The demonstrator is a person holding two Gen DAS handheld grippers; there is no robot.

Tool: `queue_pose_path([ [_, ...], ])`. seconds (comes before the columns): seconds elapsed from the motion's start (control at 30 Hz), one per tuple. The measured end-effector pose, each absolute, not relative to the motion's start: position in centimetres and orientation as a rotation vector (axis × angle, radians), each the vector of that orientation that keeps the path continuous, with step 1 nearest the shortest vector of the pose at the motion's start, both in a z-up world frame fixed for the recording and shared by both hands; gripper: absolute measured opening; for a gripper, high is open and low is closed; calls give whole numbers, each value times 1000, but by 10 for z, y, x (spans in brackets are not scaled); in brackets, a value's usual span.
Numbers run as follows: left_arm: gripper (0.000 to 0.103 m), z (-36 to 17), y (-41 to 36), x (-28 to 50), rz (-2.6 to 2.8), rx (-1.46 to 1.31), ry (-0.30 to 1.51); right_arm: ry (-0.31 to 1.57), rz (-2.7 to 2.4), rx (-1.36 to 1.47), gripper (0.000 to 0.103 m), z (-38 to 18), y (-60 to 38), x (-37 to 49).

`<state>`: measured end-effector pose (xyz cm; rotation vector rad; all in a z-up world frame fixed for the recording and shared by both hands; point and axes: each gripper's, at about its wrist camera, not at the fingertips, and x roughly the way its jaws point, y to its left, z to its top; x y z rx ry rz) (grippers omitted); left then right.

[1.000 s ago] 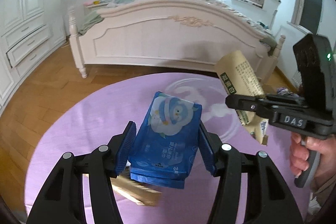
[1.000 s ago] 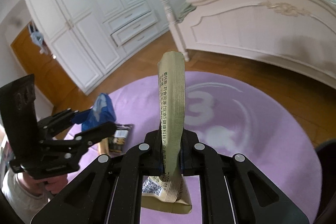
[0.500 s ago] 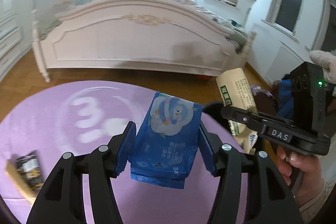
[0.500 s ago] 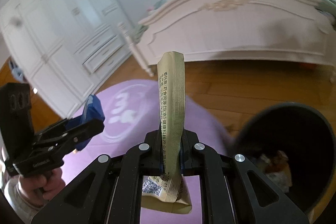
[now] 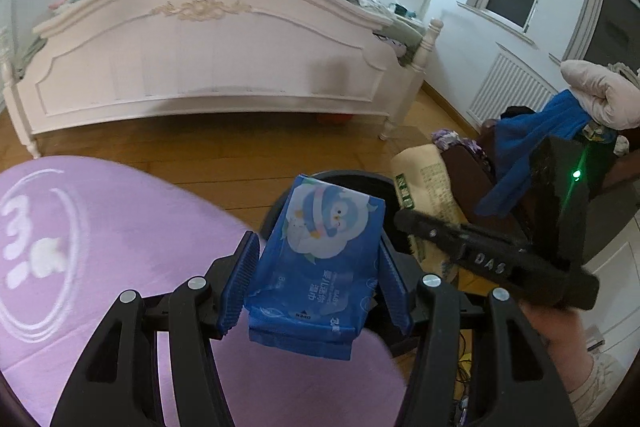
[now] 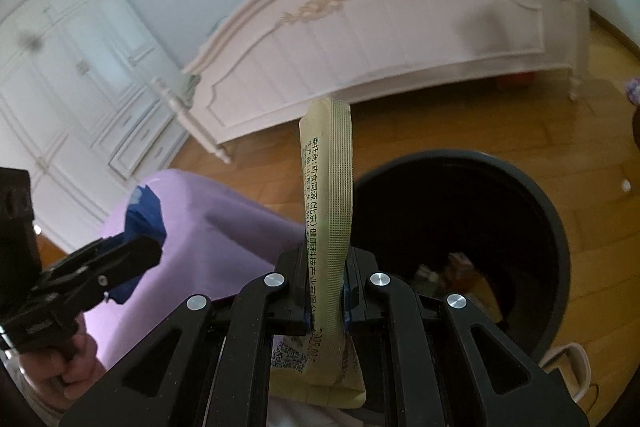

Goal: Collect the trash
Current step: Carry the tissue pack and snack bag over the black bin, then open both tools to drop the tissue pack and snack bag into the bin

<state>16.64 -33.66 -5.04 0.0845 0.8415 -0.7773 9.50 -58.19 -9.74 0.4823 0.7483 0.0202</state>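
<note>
1. A bedroom: a white carved bed stands on a wooden floor, with a round purple rug in front of it and white wardrobes along one wall.
2. A second ago both wrist views looked out over the middle of the rug; now a black trash bin fills the right of the right wrist view, and its rim shows behind the pack in the left wrist view. Both loads have been carried off the rug to the bin.
3. The left hand-held gripper is about half open, its blue pads pressed on the sides of a blue wet-wipes pack, which hangs at the rug's edge just short of the bin.
4. The right hand-held gripper is nearly closed, pinching a flat beige sachet that stands upright at the bin's near rim.
5. Some rubbish already lies in the bin. The carry looks almost done; what remains, I judge, is bringing each item over the opening and letting go.
</note>
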Motion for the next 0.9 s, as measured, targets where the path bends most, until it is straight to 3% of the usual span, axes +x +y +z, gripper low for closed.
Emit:
queue_pose_path([
  [0.47, 60, -63, -393, 156, -846, 168, 867, 808, -43, 543, 11, -142, -617, 88],
  [0.53, 69, -62, -397, 154, -851, 184, 855, 815, -51, 548, 11, -143, -618, 90],
  [0.6, 83, -59, -398, 152, -854, 193, 833, 821, -61, 547, 11, -144, -619, 89],
  [0.63, 85, -57, -398, 150, -857, 195, 825, 823, -65, 547, 15, -143, -618, 88],
  [0.7, 85, -57, -401, 148, -861, 201, 819, 813, -79, 554, 46, -142, -619, 86],
  [0.77, 85, -56, -401, 147, -861, 207, 815, 791, -94, 563, 58, -138, -619, 83],
  [0.9, 85, -53, -391, 145, -847, 199, 810, 788, -95, 558, 58, -133, -615, 81],
])
